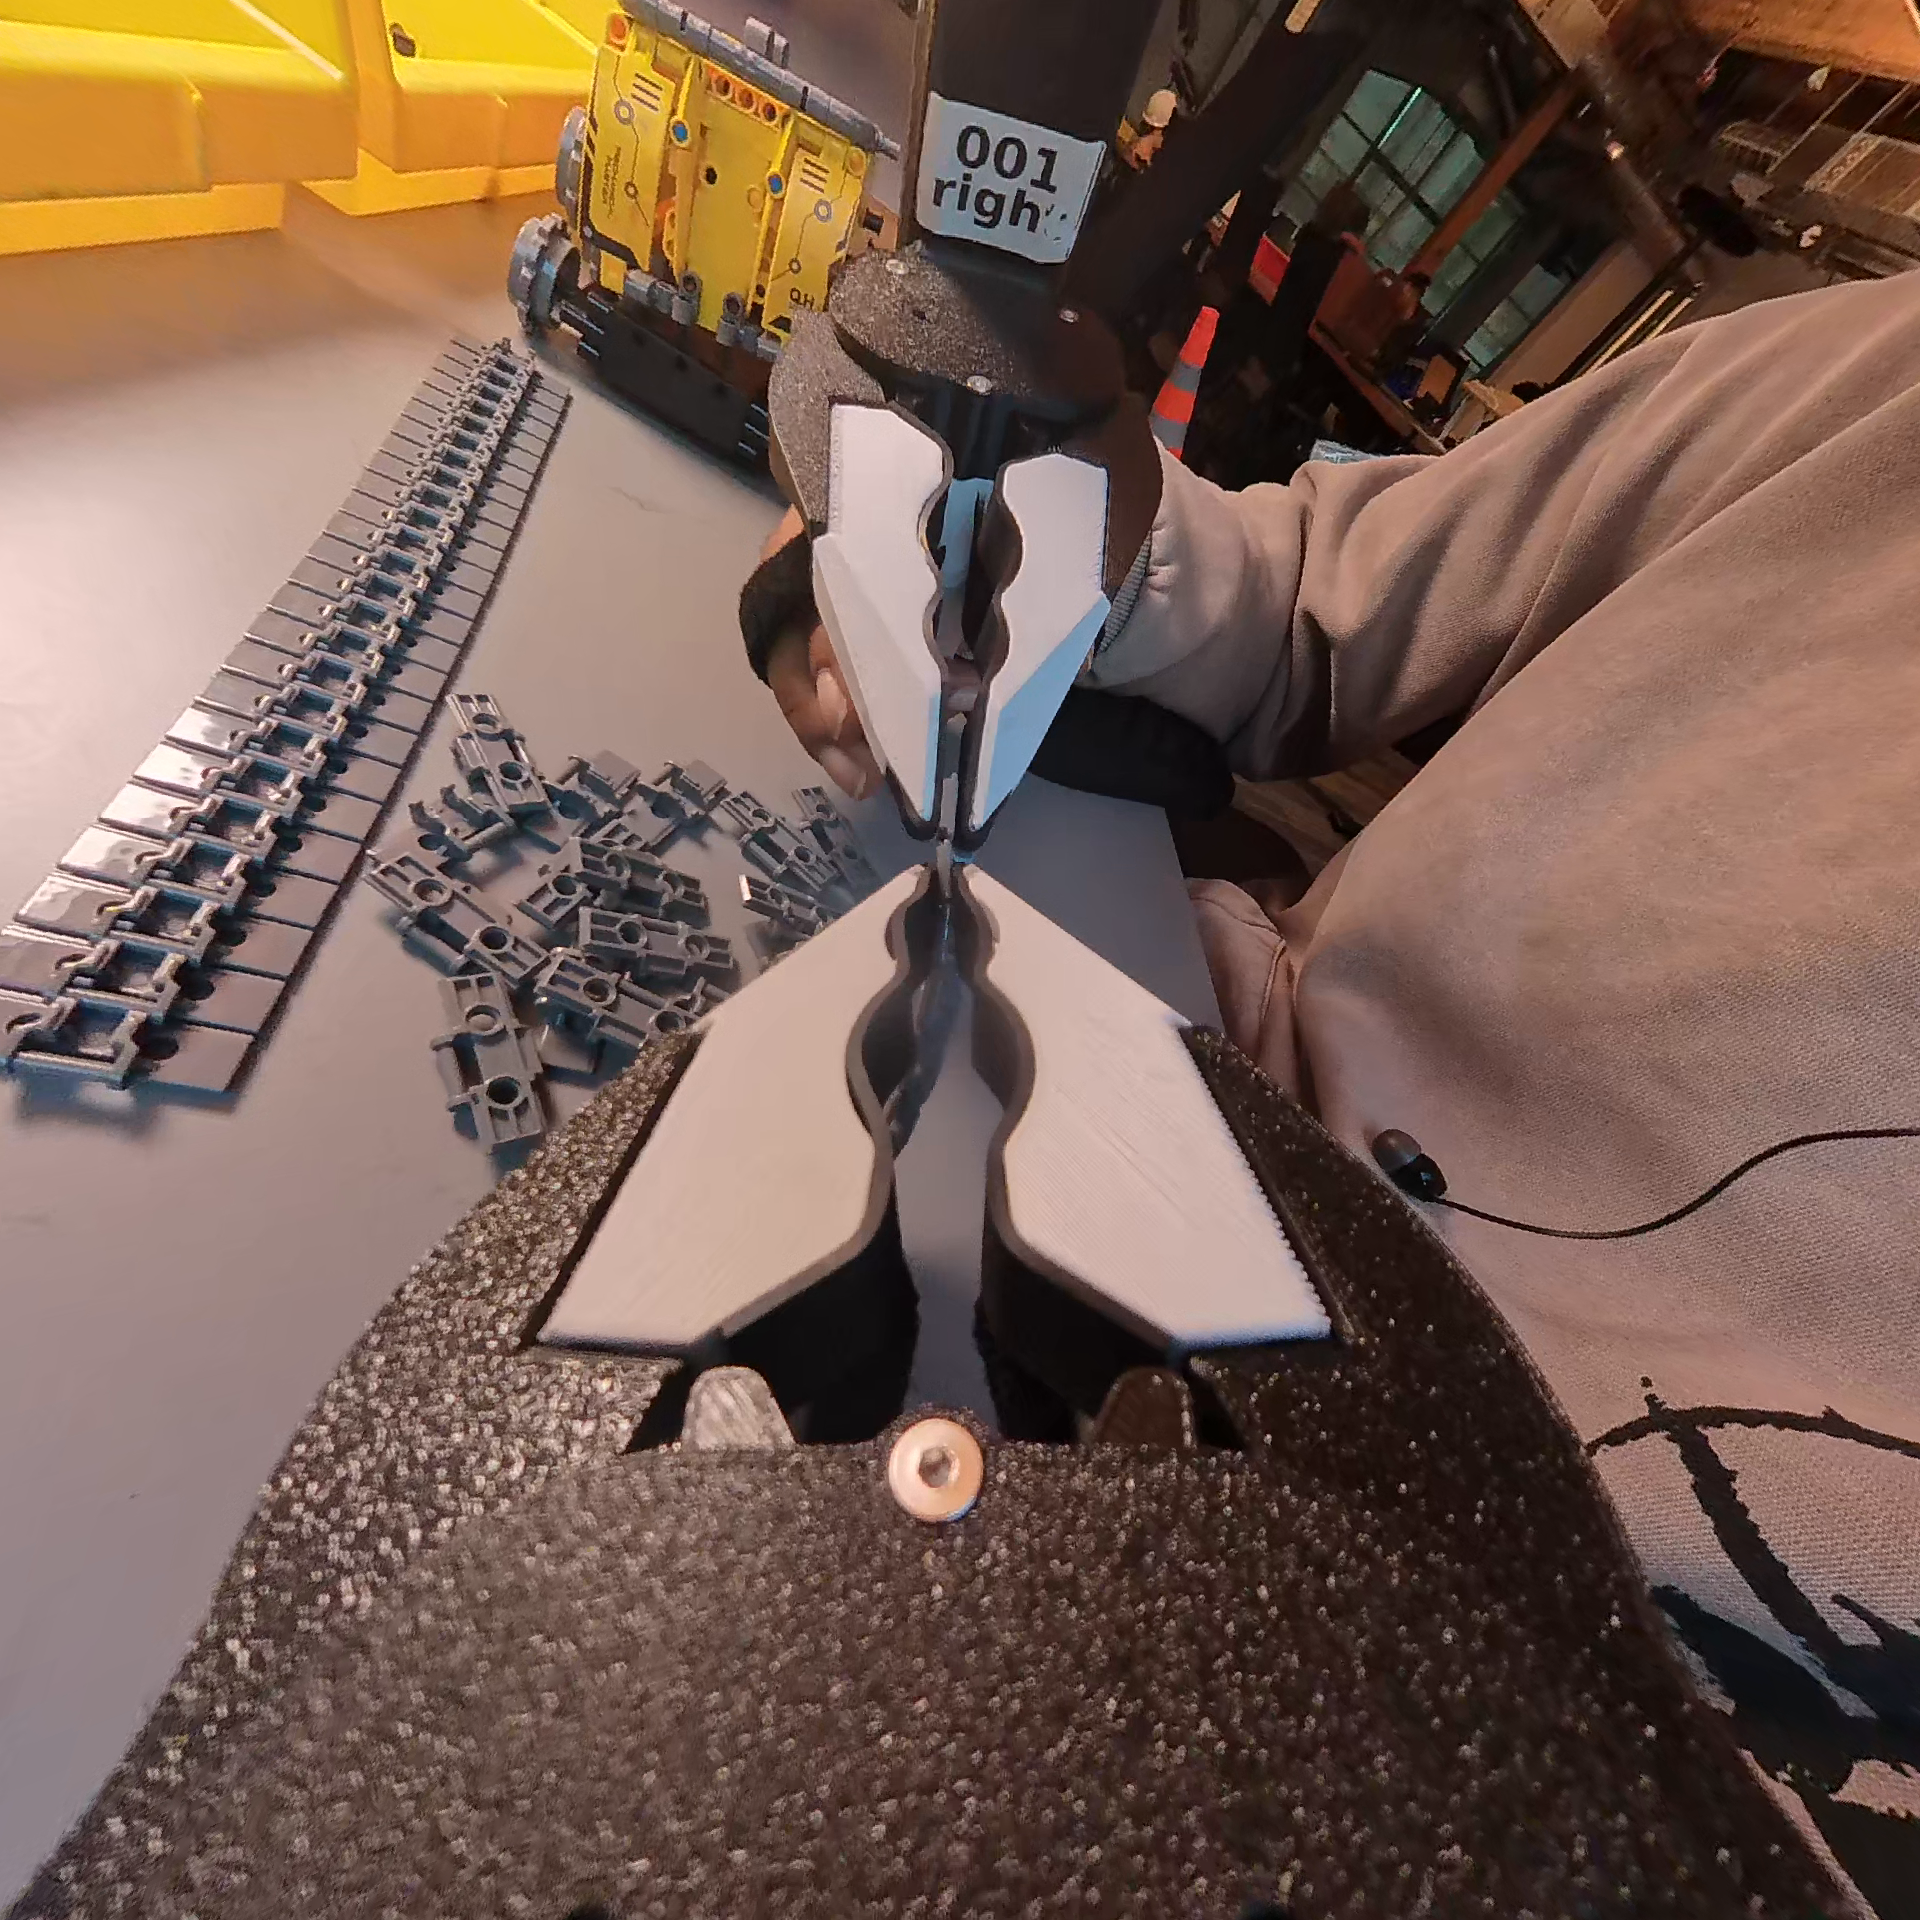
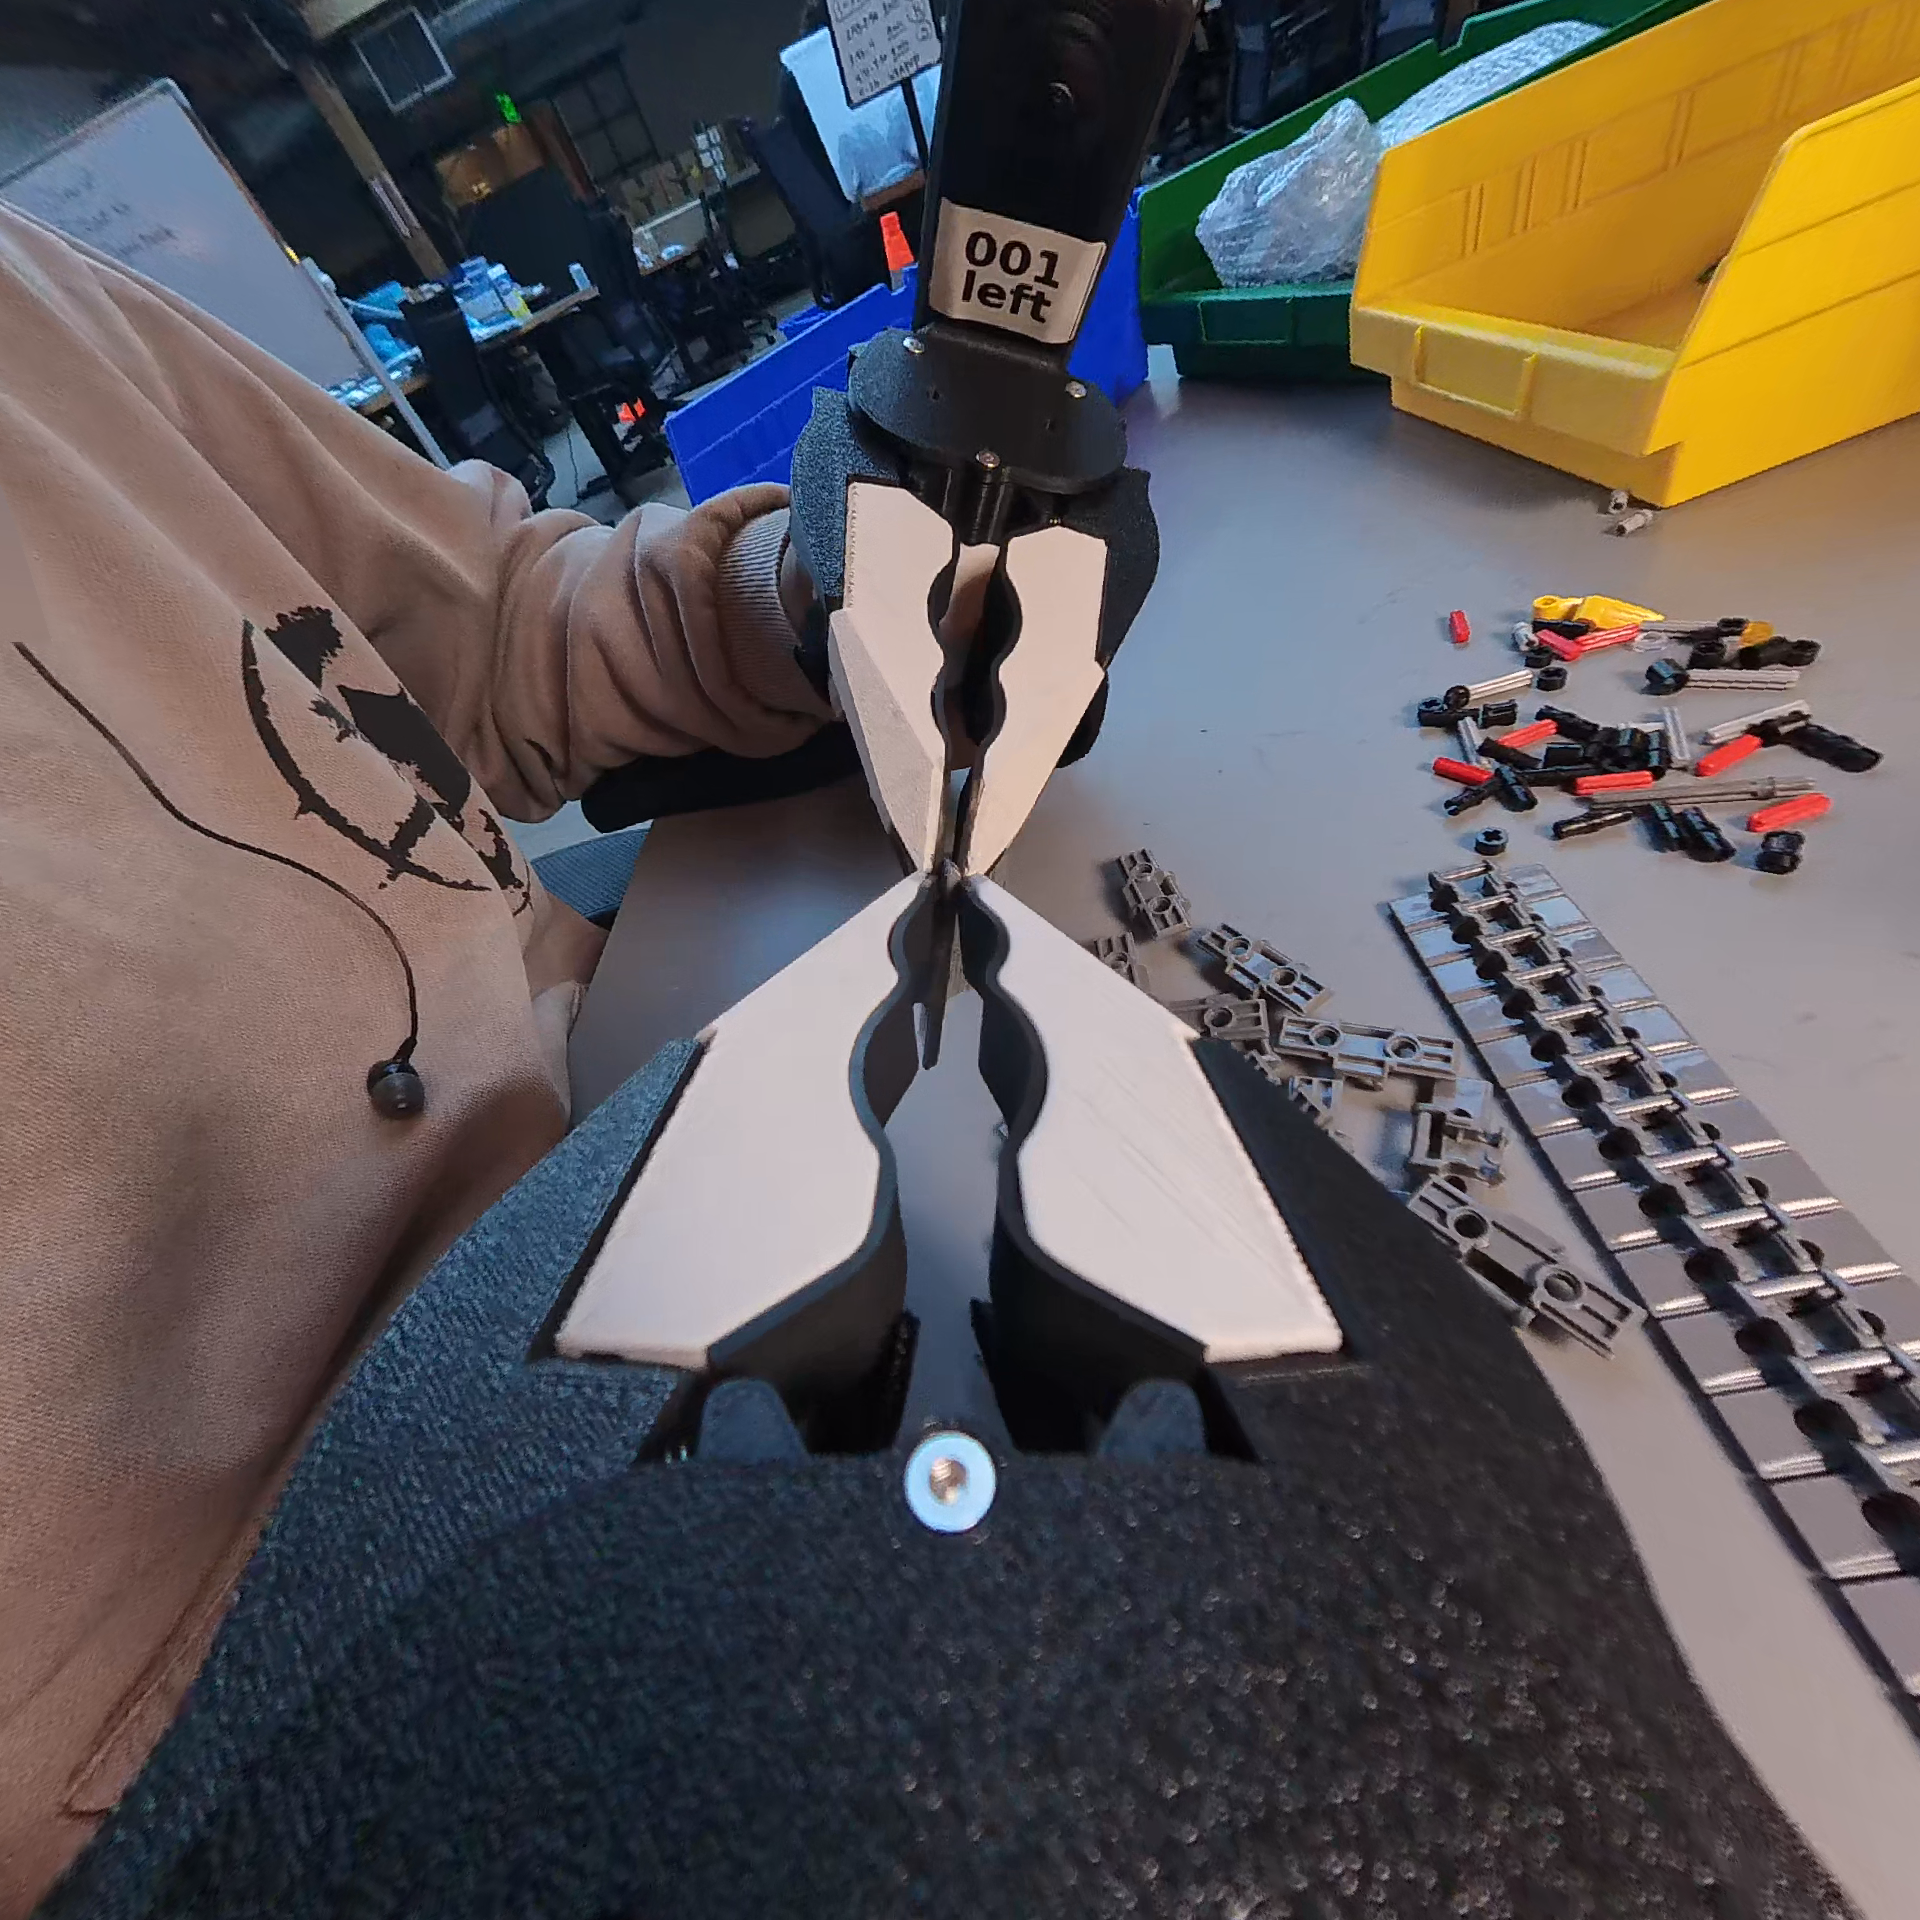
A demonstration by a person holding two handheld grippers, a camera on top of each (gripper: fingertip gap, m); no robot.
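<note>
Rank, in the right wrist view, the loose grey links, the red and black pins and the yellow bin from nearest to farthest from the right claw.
From the right claw:
1. Loose grey links, just right of the tips.
2. Red and black pins, farther right and back.
3. Yellow bin, at the table's far right.

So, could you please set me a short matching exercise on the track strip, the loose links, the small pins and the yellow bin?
Things:
1. track strip
2. loose links
3. small pins
4. yellow bin

States:
A. scattered red, black and grey
B. joined in one long row
C. grey heap beside the row
D. at the table's far side

Pairs: 1-B, 2-C, 3-A, 4-D
</note>
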